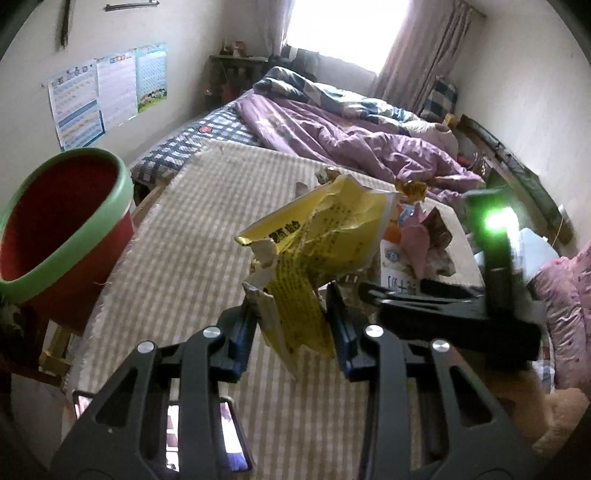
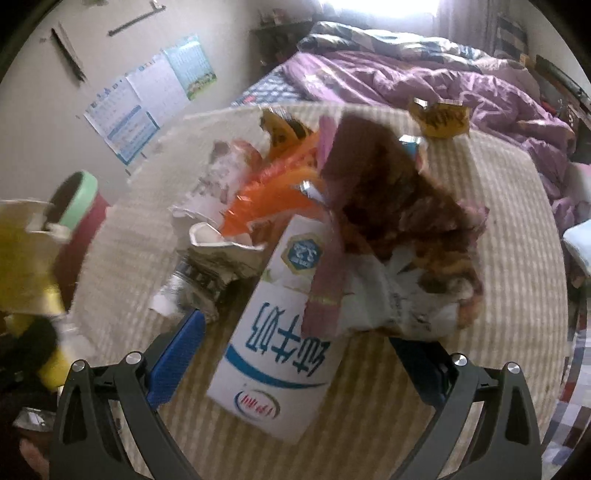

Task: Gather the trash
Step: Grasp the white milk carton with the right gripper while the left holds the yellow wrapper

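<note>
Yellow wrapper (image 1: 314, 251) upright, clamped by left gripper (image 1: 295, 314), right gripper (image 2: 299, 339) spread wide

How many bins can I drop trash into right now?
1: the red bin with a green rim stands off the mat's left edge, beside the bed. Others may sit outside both views.

- Daylight pours through a window (image 1: 343, 33) at the far end of the bedroom, overexposed to plain white in both views.
- The rest of the room looks dim and washed out.
- Fisheye lenses bend walls and darken the corners.
- The right wrist view is smeared with motion blur.
- A green light (image 1: 496, 221) flares brightly.
</note>
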### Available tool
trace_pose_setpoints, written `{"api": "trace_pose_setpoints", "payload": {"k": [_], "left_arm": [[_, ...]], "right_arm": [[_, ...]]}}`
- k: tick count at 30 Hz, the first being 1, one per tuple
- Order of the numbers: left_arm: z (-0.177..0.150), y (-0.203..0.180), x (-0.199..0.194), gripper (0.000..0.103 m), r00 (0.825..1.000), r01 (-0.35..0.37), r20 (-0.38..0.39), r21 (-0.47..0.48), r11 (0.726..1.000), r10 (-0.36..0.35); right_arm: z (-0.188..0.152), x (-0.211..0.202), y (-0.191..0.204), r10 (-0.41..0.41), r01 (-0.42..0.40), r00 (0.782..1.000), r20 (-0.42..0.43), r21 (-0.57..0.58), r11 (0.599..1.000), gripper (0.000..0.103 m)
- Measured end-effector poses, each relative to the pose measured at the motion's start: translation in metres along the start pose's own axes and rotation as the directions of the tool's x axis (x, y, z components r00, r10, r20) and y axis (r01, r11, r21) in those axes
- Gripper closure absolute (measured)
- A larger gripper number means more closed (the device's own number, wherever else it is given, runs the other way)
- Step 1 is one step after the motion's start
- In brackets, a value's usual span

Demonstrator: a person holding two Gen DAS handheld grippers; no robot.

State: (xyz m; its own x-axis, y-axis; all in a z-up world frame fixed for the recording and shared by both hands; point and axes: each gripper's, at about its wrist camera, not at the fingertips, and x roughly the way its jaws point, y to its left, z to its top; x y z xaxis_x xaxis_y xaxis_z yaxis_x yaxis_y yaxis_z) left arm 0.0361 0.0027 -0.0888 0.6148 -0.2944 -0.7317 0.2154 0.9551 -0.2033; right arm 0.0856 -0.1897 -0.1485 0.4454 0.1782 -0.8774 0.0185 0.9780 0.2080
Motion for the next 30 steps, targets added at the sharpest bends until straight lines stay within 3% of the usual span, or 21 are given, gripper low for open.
{"api": "trace_pose_setpoints", "payload": {"k": [2,5,7,12,17,25,26,27,28,30], "left_arm": [[0.000,0.003,-0.005,0.068,1.000,0.000,0.009,-0.008,1.000,0.000],[0.000,0.005,-0.008,0.068,1.000,-0.006,0.018,-0.020,1.000,0.006],[0.000,0.009,-0.010,0.068,1.000,-0.008,0.023,-0.033,0.999,0.009],[0.003,0.017,-0.018,0.068,0.999,-0.013,0.049,-0.050,0.999,0.015],[0.006,0.031,-0.028,0.068,0.996,-0.036,0.077,-0.067,0.997,0.041],[0.010,0.067,-0.047,0.068,0.990,-0.067,0.114,-0.110,0.992,0.079],[0.010,0.073,-0.049,0.068,0.990,-0.069,0.118,-0.112,0.991,0.082],[0.011,0.078,-0.051,0.068,0.989,-0.071,0.121,-0.113,0.991,0.084],[0.012,0.082,-0.053,0.068,0.989,-0.072,0.124,-0.113,0.991,0.086],[0.015,0.093,-0.056,0.068,0.987,-0.073,0.131,-0.116,0.991,0.088]], "right_arm": [[-0.002,0.004,-0.002,0.015,-0.015,1.000,-0.006,0.011,1.000,0.008],[-0.006,0.005,-0.006,0.013,-0.013,1.000,0.003,0.003,1.000,0.018],[-0.007,0.001,-0.007,0.044,-0.044,0.999,0.016,-0.007,0.999,0.032],[-0.015,-0.013,-0.008,0.100,-0.100,0.994,0.035,-0.004,0.995,0.041],[-0.021,-0.041,-0.003,0.162,-0.162,0.983,0.088,-0.011,0.987,0.042],[-0.025,-0.082,0.012,0.171,-0.175,0.967,0.187,0.001,0.985,0.044],[-0.025,-0.085,0.013,0.168,-0.173,0.966,0.196,0.010,0.985,0.050],[-0.025,-0.087,0.014,0.170,-0.176,0.965,0.201,0.015,0.984,0.071],[-0.024,-0.089,0.016,0.178,-0.188,0.962,0.205,0.027,0.982,0.080],[-0.021,-0.090,0.022,0.170,-0.180,0.964,0.204,0.031,0.983,0.080]]}}
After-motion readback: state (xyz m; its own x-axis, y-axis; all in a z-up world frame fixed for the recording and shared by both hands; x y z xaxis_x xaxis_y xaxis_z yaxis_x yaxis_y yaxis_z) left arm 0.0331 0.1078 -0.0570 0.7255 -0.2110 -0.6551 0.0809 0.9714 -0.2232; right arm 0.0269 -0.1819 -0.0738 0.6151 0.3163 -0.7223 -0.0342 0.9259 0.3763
